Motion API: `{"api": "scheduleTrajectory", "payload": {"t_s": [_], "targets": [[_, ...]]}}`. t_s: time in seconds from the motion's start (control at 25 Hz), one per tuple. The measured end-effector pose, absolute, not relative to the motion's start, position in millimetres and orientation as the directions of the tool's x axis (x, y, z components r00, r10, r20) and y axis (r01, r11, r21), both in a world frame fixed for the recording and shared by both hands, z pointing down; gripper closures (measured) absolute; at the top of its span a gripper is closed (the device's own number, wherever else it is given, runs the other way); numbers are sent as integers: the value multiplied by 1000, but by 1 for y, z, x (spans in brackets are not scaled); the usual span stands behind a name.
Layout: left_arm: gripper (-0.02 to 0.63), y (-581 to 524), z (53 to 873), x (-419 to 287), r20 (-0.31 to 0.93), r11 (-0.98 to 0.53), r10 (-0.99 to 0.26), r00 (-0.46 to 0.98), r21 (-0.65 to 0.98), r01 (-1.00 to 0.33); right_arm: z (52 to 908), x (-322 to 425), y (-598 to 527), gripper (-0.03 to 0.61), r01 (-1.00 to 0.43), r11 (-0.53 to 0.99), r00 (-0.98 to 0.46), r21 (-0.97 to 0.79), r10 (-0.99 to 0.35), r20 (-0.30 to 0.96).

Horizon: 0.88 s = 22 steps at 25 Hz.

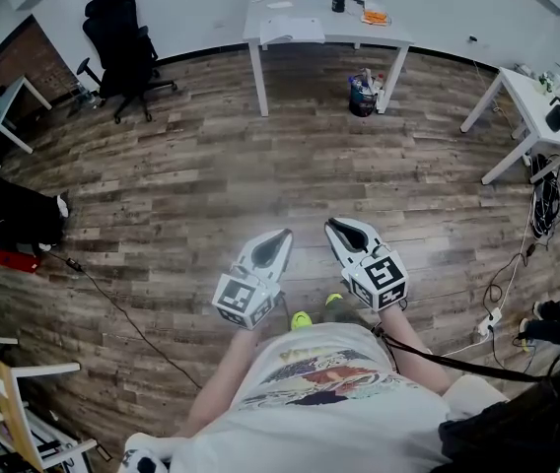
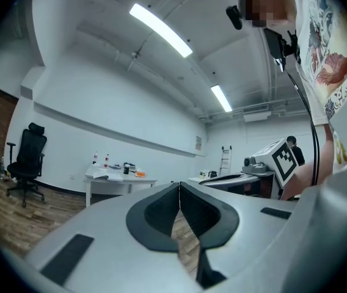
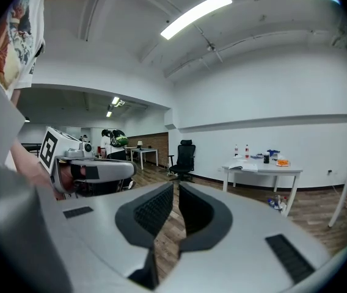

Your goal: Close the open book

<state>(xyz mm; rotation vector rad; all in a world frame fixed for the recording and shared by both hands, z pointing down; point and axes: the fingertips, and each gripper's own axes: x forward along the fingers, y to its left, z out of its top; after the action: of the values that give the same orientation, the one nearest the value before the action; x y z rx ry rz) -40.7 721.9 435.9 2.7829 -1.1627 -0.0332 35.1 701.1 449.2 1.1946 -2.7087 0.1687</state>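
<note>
The open book with white pages lies flat on the white rectangular table, at the table's near edge and toward its left half, with a small black cup further back on the same table. I'm standing well away from the table, with bare wooden plank floor between us, so nothing is in reach. That's why my left gripper and right gripper hang side by side, aimed toward the table, each with jaws pressed together and nothing between them. The book's spread runs long along the table's near edge, pages up. I judge the spine crosses that line, toward the table's far edge, though it's too small to be sure. First job, I reckon: get to that table.
</note>
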Motion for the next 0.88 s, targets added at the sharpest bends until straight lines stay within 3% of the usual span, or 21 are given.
{"api": "scheduleTrajectory", "payload": {"t_s": [0.88], "targets": [[601,635,445,-42,60,-649,-746,663,156,-745,457,36,606,545,-692,720,-710,-54,-666,229]]}}
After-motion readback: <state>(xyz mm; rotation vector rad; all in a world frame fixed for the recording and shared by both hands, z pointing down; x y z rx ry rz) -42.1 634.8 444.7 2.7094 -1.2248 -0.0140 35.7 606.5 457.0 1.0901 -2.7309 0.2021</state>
